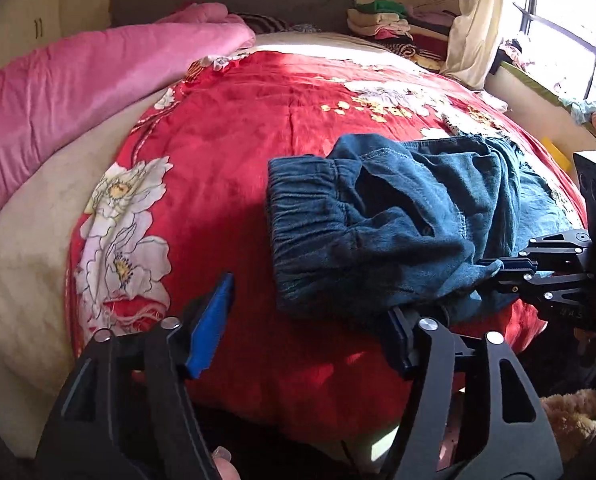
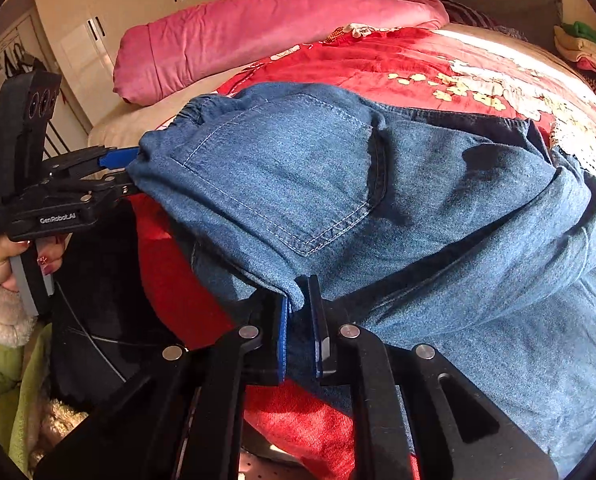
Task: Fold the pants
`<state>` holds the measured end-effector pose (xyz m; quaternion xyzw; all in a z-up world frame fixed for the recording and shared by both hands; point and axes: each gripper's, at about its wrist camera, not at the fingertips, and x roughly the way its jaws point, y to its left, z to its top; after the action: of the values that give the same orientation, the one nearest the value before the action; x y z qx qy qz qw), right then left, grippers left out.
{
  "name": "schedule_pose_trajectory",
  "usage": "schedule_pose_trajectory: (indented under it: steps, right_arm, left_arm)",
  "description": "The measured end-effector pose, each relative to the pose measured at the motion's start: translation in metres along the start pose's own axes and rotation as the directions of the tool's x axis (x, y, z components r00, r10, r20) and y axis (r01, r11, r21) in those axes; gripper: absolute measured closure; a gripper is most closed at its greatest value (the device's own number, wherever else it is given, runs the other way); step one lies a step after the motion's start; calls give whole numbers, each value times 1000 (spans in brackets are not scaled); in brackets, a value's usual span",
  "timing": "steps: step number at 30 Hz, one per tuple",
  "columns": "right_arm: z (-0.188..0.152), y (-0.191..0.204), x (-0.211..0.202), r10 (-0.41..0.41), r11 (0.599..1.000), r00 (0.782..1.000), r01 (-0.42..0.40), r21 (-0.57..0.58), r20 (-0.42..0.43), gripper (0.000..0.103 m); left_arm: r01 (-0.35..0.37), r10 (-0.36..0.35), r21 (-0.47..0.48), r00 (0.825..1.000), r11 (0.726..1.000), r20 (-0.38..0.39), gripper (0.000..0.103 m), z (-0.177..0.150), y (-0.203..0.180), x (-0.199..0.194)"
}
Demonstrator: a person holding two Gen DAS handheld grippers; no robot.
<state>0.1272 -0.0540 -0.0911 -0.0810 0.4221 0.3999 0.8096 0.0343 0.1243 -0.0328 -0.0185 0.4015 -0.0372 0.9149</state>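
Blue denim pants (image 1: 386, 224) with an elastic waistband lie bunched on the red floral bedspread (image 1: 234, 128). In the right wrist view the pants (image 2: 378, 184) show a back pocket. My left gripper (image 1: 310, 320) is open, its jaws wide apart at the near edge of the waistband, the right finger partly under the cloth. It also shows at the left of the right wrist view (image 2: 126, 172), at the waistband end. My right gripper (image 2: 302, 320) is shut on a fold of the pants' near edge; it also shows in the left wrist view (image 1: 494, 276) at the right.
A pink quilt (image 1: 78, 92) lies along the bed's left side. Stacked folded clothes (image 1: 382, 24) sit at the head of the bed by a curtain and window (image 1: 570, 28). Wardrobe doors (image 2: 138, 12) stand beyond the bed. A plush toy (image 1: 570, 412) lies near the bed's front edge.
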Motion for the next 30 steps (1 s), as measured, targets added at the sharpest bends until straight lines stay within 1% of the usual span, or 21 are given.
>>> schedule_pose_trajectory:
  steps: [2, 4, 6, 9, 13, 15, 16, 17, 18, 19, 20, 21, 22, 23, 24, 26, 27, 29, 30]
  right_arm:
    - [-1, 0, 0, 2, 1000, 1000, -2, 3, 4, 92]
    - [-2, 2, -1, -1, 1000, 1000, 1, -1, 7, 91]
    - [-3, 0, -2, 5, 1000, 1000, -5, 13, 10, 91]
    - [-4, -2, -3, 10, 1000, 1000, -11, 28, 10, 91]
    - [-5, -1, -5, 9, 999, 1000, -10, 32, 17, 91]
    - [-6, -2, -6, 12, 999, 1000, -13, 38, 21, 91]
    - [-7, -2, -8, 14, 999, 1000, -15, 42, 24, 91]
    - [-7, -2, -10, 15, 999, 999, -16, 44, 28, 91]
    - [-8, -2, -11, 15, 999, 999, -17, 46, 31, 91]
    - [-9, -3, -12, 16, 999, 999, -18, 51, 32, 91]
    - [-9, -4, -13, 17, 998, 999, -19, 58, 31, 91]
    - [-10, -4, -15, 18, 998, 999, -19, 61, 32, 91]
    - [-11, -5, -17, 18, 998, 999, -20, 63, 34, 91]
    - [-12, -5, -20, 17, 998, 999, -19, 63, 36, 90]
    - [-13, -5, -21, 17, 998, 999, -20, 65, 36, 90]
    - [-15, -7, -25, 32, 996, 999, -34, 81, 28, 88]
    - [-15, -7, -28, 45, 994, 999, -47, 95, 26, 86]
    - [-14, -9, -39, 73, 990, 996, -78, 119, 46, 82]
    - [-12, -10, -46, 77, 988, 995, -85, 128, 67, 73]
  left_arm:
    - [16, -16, -18, 1000, 1000, -5, 36, -1, 4, -6]
    - [9, -9, -5, 1000, 1000, 5, 33, -1, 3, -16]
    - [-3, 3, 8, 1000, 1000, 11, 31, -2, 2, -27]
    - [-8, 9, -10, 999, 1000, 40, 31, -3, 4, -48]
    - [49, -45, -44, 995, 998, 94, 31, 8, 2, -68]
    - [78, -73, -38, 991, 996, 109, 32, 19, -7, -66]
    - [93, -87, -50, 990, 994, 111, 33, 26, -12, -61]
    - [127, -119, -68, 987, 990, 104, 39, 32, -18, -54]
    - [174, -165, -98, 982, 980, 90, 50, 37, -25, -45]
    - [232, -224, -122, 972, 965, 72, 56, 41, -33, -33]
    - [265, -260, -123, 964, 956, 55, 67, 44, -42, -21]
    - [254, -252, -109, 967, 961, 30, 78, 44, -51, -9]
    - [235, -236, -93, 972, 968, 1, 82, 42, -59, 1]
    - [232, -234, -75, 972, 970, -27, 83, 39, -65, 11]
    - [215, -218, -54, 974, 975, -54, 83, 35, -69, 21]
    - [140, -143, -34, 983, 990, -112, 83, 23, -68, 40]
    - [134, -136, -28, 983, 991, -122, 83, 18, -65, 45]
    - [161, -165, -48, 978, 986, -125, 83, 9, -57, 49]
    - [160, -164, -44, 978, 986, -126, 83, 7, -55, 49]
